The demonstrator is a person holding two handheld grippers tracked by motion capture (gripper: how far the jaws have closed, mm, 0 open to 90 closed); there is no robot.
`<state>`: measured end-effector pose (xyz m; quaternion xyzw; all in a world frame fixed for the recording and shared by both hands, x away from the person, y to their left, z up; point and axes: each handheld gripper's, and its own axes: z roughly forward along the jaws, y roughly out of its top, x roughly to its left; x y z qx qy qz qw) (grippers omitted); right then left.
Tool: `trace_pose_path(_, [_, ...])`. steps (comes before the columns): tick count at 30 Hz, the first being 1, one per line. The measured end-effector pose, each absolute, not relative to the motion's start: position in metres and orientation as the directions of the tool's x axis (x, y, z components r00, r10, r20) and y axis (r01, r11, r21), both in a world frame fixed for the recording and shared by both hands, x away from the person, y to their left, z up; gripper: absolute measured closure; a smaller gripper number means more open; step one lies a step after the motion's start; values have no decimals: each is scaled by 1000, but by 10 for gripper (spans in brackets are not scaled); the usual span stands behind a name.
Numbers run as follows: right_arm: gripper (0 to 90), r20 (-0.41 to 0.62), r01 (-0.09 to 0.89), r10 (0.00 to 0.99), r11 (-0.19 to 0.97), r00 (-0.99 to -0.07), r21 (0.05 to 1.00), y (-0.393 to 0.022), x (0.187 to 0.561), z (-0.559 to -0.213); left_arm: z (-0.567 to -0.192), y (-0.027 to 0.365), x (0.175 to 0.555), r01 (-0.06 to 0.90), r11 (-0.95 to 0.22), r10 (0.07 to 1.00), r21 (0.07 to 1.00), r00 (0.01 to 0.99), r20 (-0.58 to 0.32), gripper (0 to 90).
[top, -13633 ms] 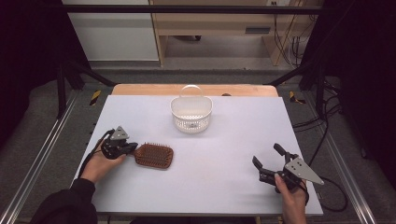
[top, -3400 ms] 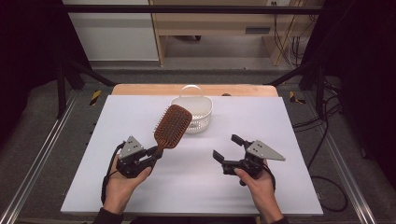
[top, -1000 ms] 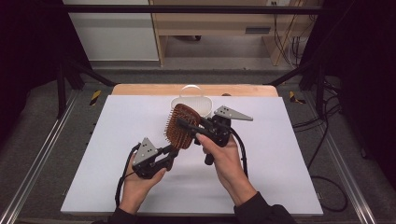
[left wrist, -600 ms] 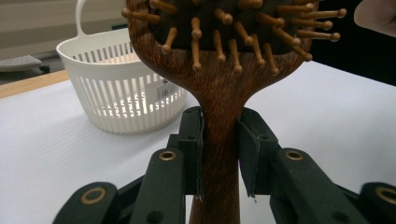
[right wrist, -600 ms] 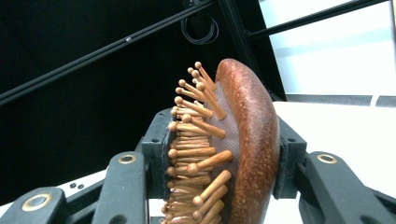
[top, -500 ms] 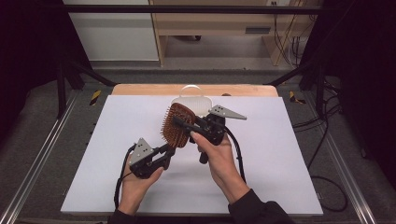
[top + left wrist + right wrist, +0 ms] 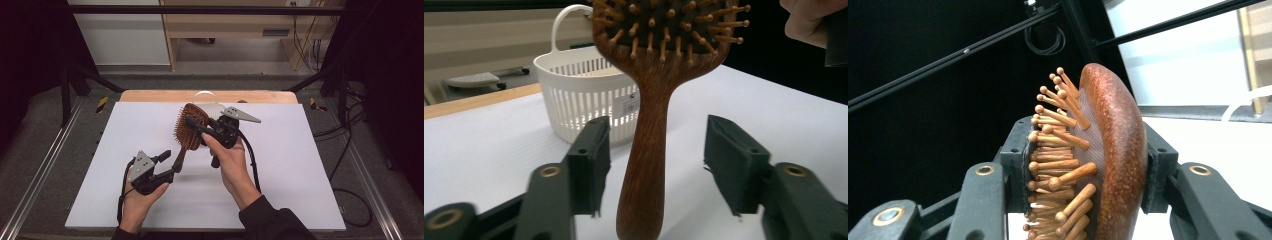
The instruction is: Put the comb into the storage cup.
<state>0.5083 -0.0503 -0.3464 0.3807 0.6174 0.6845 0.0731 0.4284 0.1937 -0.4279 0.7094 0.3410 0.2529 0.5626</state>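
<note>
The high view looks forward and down over the whole surface (image 7: 310, 165), while each claw's camera sits close behind its jaws, both sharing the wooden hairbrush (image 7: 189, 131) with it.

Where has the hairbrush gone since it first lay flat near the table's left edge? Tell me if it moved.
Yes. The hairbrush is now lifted, up by the white basket and clamped in the right gripper; the left gripper has just opened off its handle.

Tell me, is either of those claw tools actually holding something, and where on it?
Yes. The right gripper clamps the wooden hairbrush across its bristled head. The left gripper has just opened; the handle stands between its jaws, untouched.
</note>
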Motion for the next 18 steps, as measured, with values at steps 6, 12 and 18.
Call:
trace_pose_path(6, [510,413,348,593,-228,-691,909,-55,514,-346,-436,201,427,175,-139,819,975,573,13,268])
trace_pose_path(12, [510,416,342,595,-239,-688,909,-58,513,-345,-436,212,424,138,-110,846,984,532,19,151])
trace_pose_path(18, [510,424,342,595,-253,-683,905,-62,517,-341,-438,234,419,125,-44,876,991,481,-22,74])
